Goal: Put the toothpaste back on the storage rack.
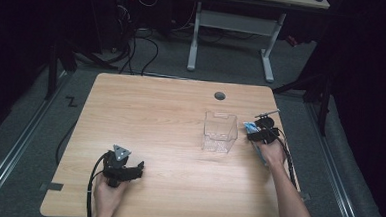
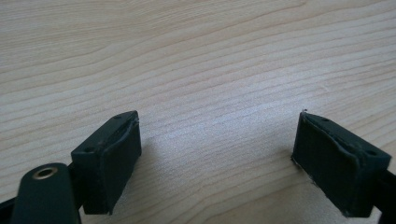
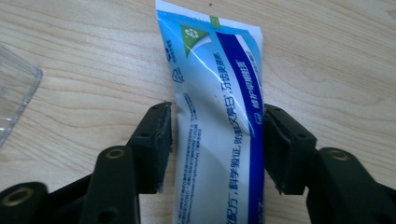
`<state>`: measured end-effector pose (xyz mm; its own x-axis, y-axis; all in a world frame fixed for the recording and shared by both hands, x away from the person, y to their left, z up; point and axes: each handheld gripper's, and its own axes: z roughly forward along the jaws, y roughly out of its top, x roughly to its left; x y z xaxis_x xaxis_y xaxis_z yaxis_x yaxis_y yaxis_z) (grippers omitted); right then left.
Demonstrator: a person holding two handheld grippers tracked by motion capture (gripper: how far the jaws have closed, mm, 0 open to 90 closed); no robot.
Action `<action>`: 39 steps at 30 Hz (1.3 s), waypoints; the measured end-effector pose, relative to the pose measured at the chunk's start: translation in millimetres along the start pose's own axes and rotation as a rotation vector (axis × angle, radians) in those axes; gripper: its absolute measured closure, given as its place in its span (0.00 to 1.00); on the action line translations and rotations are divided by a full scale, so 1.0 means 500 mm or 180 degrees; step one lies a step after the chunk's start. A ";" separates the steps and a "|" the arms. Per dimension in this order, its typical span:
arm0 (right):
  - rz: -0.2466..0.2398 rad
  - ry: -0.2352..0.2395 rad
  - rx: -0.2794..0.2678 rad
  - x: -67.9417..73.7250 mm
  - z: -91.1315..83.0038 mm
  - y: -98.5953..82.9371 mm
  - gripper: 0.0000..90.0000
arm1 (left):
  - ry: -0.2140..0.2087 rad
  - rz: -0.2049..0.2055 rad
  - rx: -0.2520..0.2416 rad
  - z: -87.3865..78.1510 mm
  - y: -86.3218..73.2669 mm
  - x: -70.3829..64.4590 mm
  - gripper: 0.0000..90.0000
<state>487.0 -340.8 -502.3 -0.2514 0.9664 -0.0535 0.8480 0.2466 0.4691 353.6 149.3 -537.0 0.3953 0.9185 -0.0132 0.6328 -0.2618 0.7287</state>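
Now | right hand-held gripper [image 3: 217,144] straddles toothpaste tube [image 3: 219,116] on desk [image 1: 155,116], grip unconfirmed | left hand-held gripper [image 2: 217,154] released, idle | squeeze mid-tube squarely, lift level toward clear box [image 1: 220,131].

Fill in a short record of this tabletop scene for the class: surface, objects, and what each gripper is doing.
surface: wooden table
object in hand: blue and white toothpaste tube, lying flat, crimped end pointing away
container: clear plastic box, upright, beside the tube
right gripper: jaws on either side of the tube, touching or nearly touching it
left gripper: jaws wide apart over bare wood, holding nothing
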 end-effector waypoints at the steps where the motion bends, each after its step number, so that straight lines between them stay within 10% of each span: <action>1: -0.0006 0.0014 0.0023 0.000 0.000 0.002 0.55 | 0.0000 -0.0001 -0.0003 0.000 0.000 0.000 0.17; 25: -0.0212 0.0105 0.0335 0.009 -0.031 0.018 0.79 | -0.0003 0.0003 0.0000 0.000 0.000 0.000 0.17; 39: -0.0203 0.0292 0.0132 -0.004 -0.083 0.010 0.81 | -0.0005 0.0004 0.0001 0.000 0.000 0.000 0.17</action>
<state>472.2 -344.6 -463.3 -0.3455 0.9384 -0.0004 0.8470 0.3120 0.4305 353.4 149.3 -537.0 0.3969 0.9177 -0.0133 0.6325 -0.2630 0.7286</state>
